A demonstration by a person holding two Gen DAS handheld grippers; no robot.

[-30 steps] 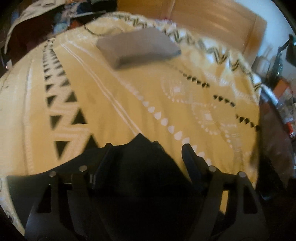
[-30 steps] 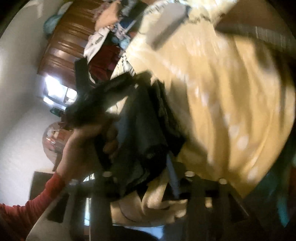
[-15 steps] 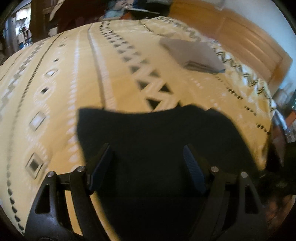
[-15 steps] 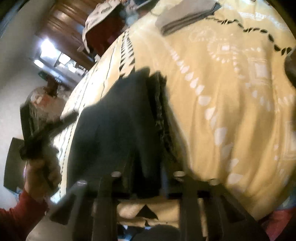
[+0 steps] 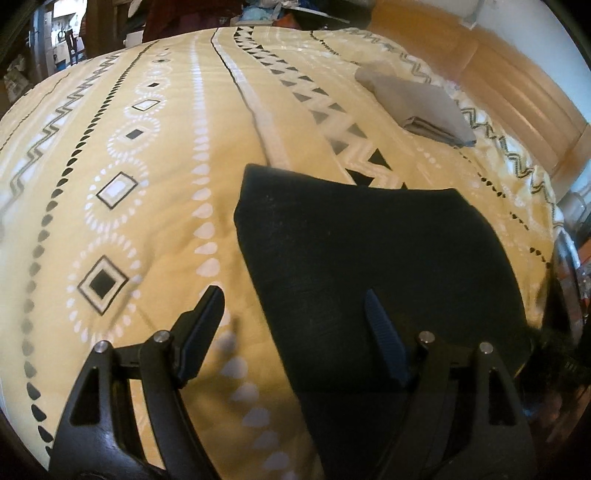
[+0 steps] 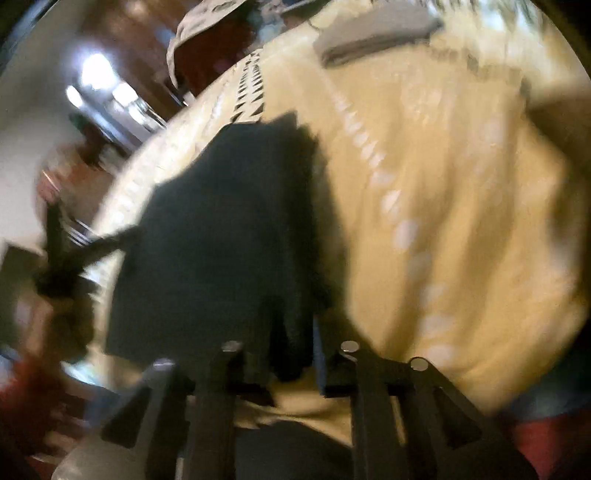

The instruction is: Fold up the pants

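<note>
Black pants (image 5: pixel 369 258) lying on my yellow patterned bedspread (image 5: pixel 147 184).
Left gripper (image 5: pixel 291 317) released; right gripper (image 6: pixel 291 332) just reopening, fabric between its jaws, grip unclear; grey folded cloth (image 5: pixel 417 107) near the wooden headboard (image 5: pixel 517 107).

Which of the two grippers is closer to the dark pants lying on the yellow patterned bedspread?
Right. The right gripper has the dark pants' edge between its fingers; the left gripper, open, straddles their left edge.

Landmark: pants (image 5: pixel 369 266). Pants lie flat on bedspread (image 5: pixel 147 184), near bed's near edge. Folded cloth (image 5: pixel 417 107) on bedspread beyond pants, to right, well apart. Headboard (image 5: pixel 517 110) behind cloth, right of pants. Clutter (image 5: pixel 266 11) past bed's far edge, behind pants.
</note>
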